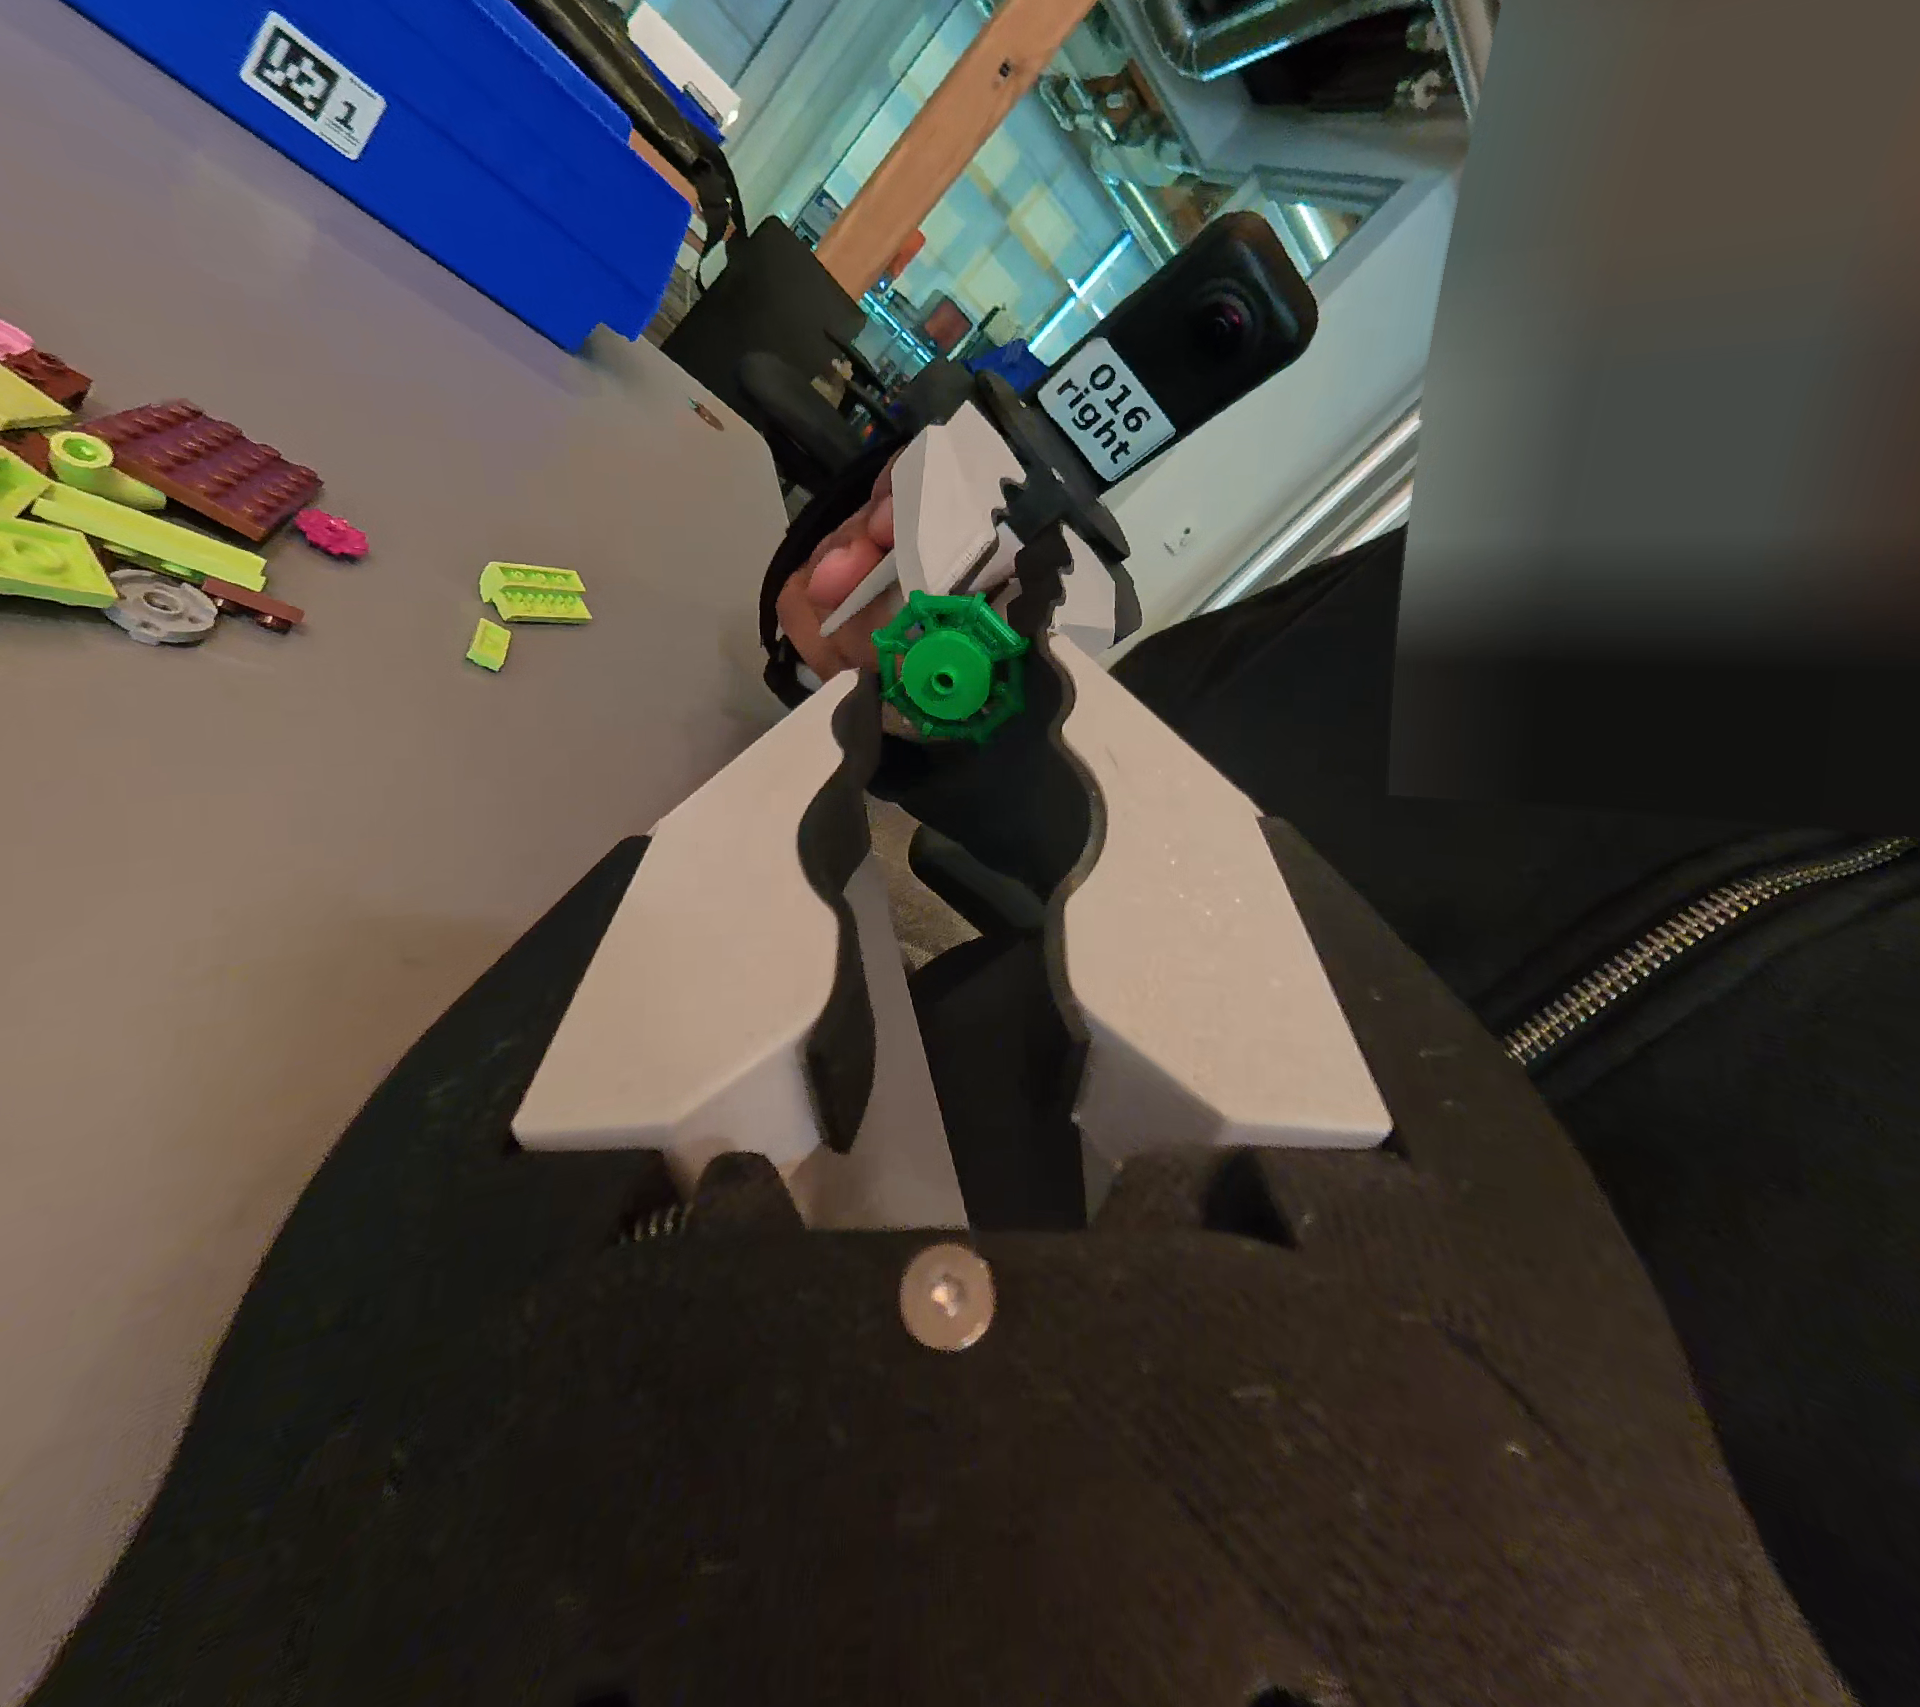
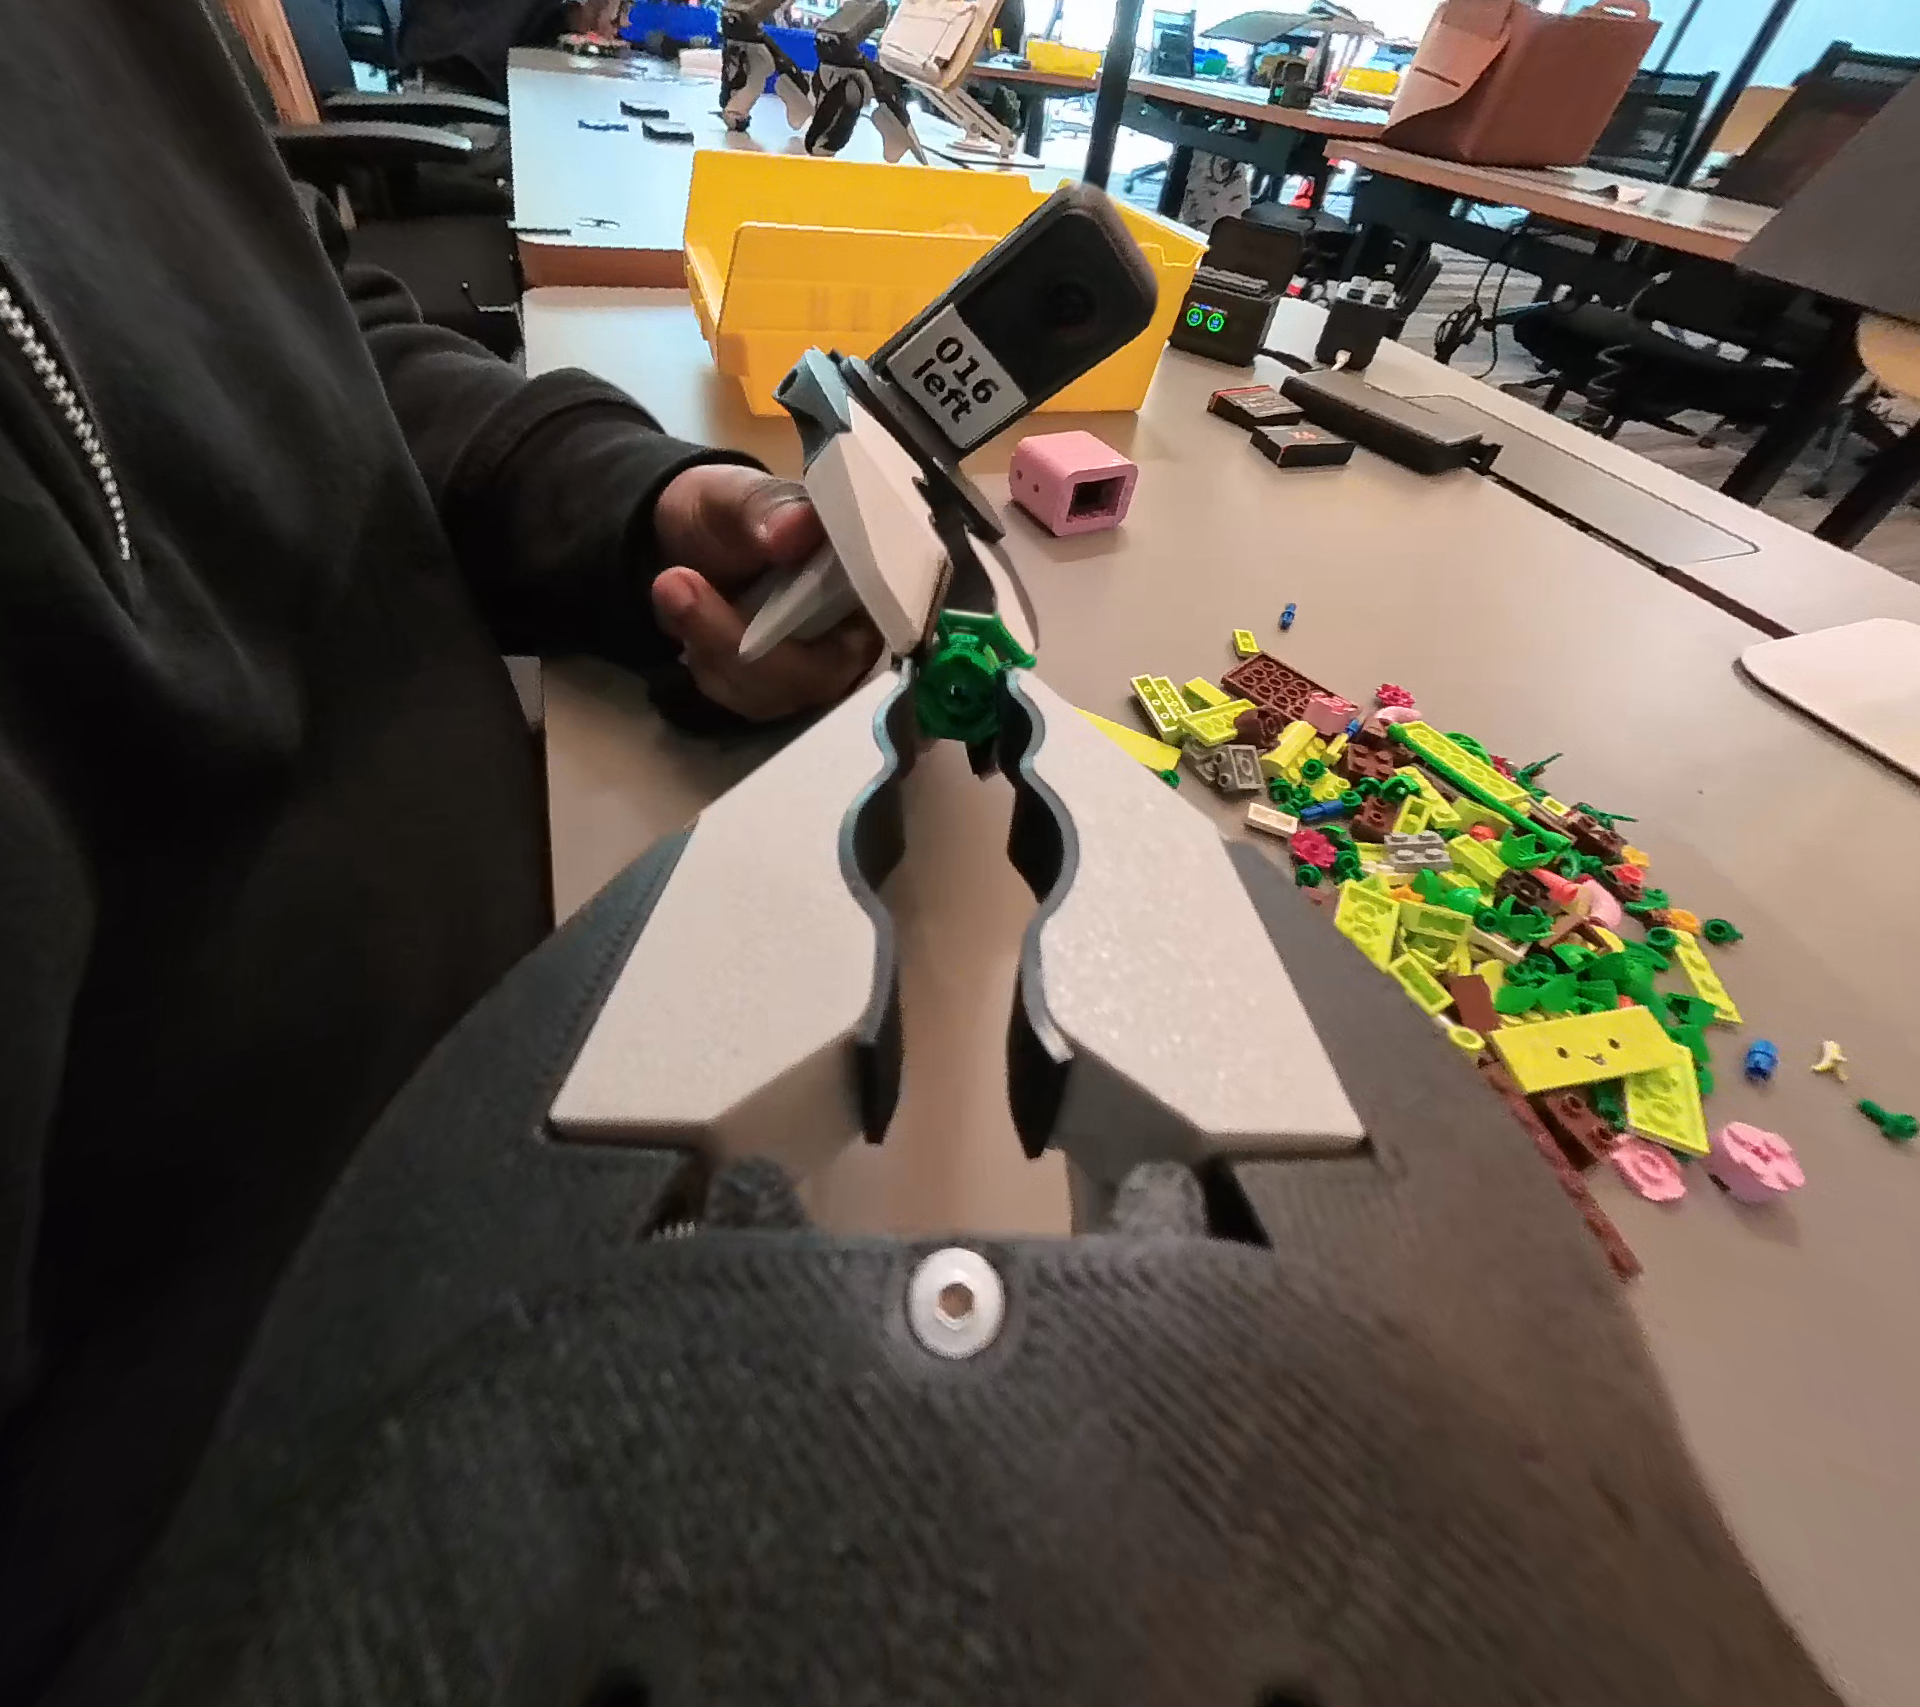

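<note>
A small green round piece (image 1: 951,678) with spokes and a centre stud sits between the fingertips of my left gripper (image 1: 951,683), which is shut on it above the table's edge. In the right wrist view the same green piece (image 2: 956,691) sits between the tips of my right gripper (image 2: 958,689), which is also shut on it. A leafy green part shows at its top. The two grippers meet tip to tip at the piece: the right gripper (image 1: 1023,608) faces me in the left wrist view, and the left gripper (image 2: 971,618), held by a hand (image 2: 748,597), faces me in the right wrist view.
A pile of lime, green, brown and pink bricks (image 2: 1455,878) lies on the grey table (image 2: 1351,566) to the right. A pink cube (image 2: 1075,481) and a yellow bin (image 2: 883,286) stand behind. A blue bin (image 1: 364,47) and loose bricks (image 1: 156,504) lie left. A dark jacket (image 2: 208,722) is close. My left and right fingertips are right by each other. The pink cube (image 2: 1075,481) is about 30 cm from both grippers' fingertips.
</note>
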Tool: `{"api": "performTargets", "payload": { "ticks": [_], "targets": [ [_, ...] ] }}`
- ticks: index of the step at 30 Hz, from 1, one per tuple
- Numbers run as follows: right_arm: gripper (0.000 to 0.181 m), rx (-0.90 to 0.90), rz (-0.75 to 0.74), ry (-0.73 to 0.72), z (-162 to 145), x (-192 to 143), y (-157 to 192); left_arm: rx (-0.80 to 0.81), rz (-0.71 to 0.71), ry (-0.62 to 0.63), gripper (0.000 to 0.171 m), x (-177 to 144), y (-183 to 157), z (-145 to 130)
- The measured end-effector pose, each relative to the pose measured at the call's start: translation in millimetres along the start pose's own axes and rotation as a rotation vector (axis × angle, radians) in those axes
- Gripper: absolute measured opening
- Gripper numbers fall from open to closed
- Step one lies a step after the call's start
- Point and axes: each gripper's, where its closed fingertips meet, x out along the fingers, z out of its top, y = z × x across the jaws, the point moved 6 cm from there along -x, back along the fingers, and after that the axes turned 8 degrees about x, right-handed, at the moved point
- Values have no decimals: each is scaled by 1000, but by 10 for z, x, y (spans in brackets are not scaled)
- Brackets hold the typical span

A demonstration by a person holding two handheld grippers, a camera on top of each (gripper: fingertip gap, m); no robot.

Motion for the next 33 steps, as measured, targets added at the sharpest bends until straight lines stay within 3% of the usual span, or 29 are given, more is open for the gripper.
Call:
{"api": "performTargets", "payload": {
  "ticks": [8, 12, 15, 20, 24, 28, 33],
  "targets": [
    [11, 99, -2, -33, -25, 1, -55, 7, 61, -36, 26, -9, 21, 14],
    [11, 307, -8, -201, 35, -350, -309, -18, 164, -231, 27, -495, 182, 251],
    [12, 262, -85, -149, -60, -411, -356, 64, 214, -164, 26, -486, 152, 223],
    [12, 159, -84, -115, -25, -277, -313, 87, 174, -190, 27, -458, 109, 269],
    [12, 72, -148, 19, -105, -116, -402, 98, 146, -205, 27, -449, 74, 259],
    [12, 71, -254, 270, -262, 168, -744, 86, 95, -230, 26, -436, 51, 285],
    [12, 73, -337, 455, -418, 404, -1070, 78, 97, -231, 27, -461, 60, 264]
  ]
}}
